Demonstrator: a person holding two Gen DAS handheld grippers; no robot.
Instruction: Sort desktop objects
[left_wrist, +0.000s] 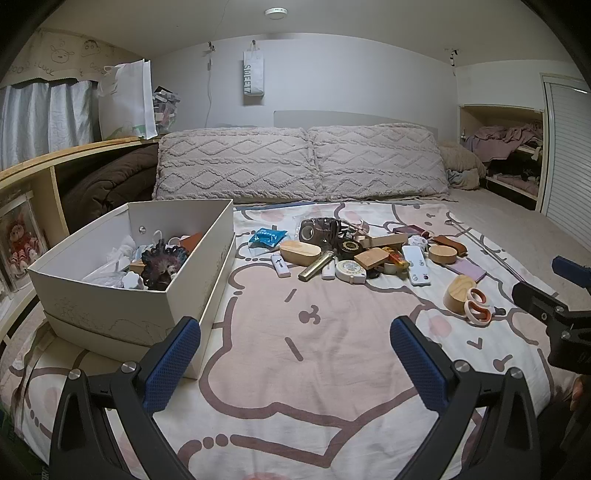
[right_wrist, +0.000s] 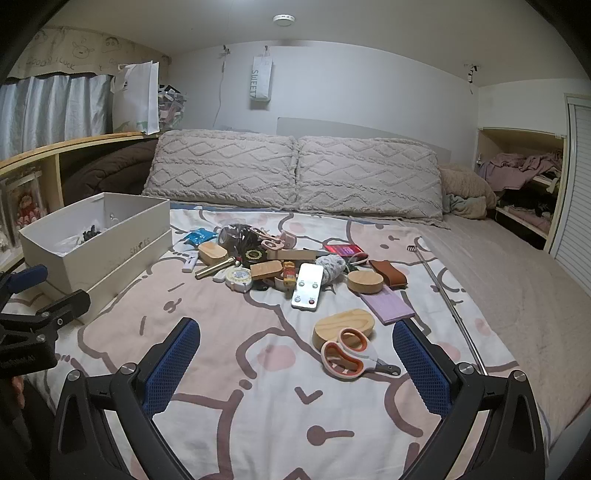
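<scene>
A heap of small objects (left_wrist: 354, 251) lies on the patterned sheet, among them a white remote (left_wrist: 415, 264), a round tape measure (left_wrist: 350, 271) and a brass tube (left_wrist: 316, 266). Orange-handled scissors (right_wrist: 345, 352) lean on an oval wooden block (right_wrist: 341, 326). At the left stands a white shoebox (left_wrist: 192, 295) holding several items. My left gripper (left_wrist: 295, 360) hovers open over bare sheet beside the box. Over the sheet just short of the scissors, my right gripper (right_wrist: 297, 363) is open as well, with nothing between its fingers.
Two knitted pillows (left_wrist: 295, 164) line the headboard. A wooden shelf (left_wrist: 55, 162) with a white bag runs along the left. A thin metal rod (right_wrist: 450, 302) lies on the sheet at the right. An open closet (right_wrist: 524, 184) with clothes is at the far right.
</scene>
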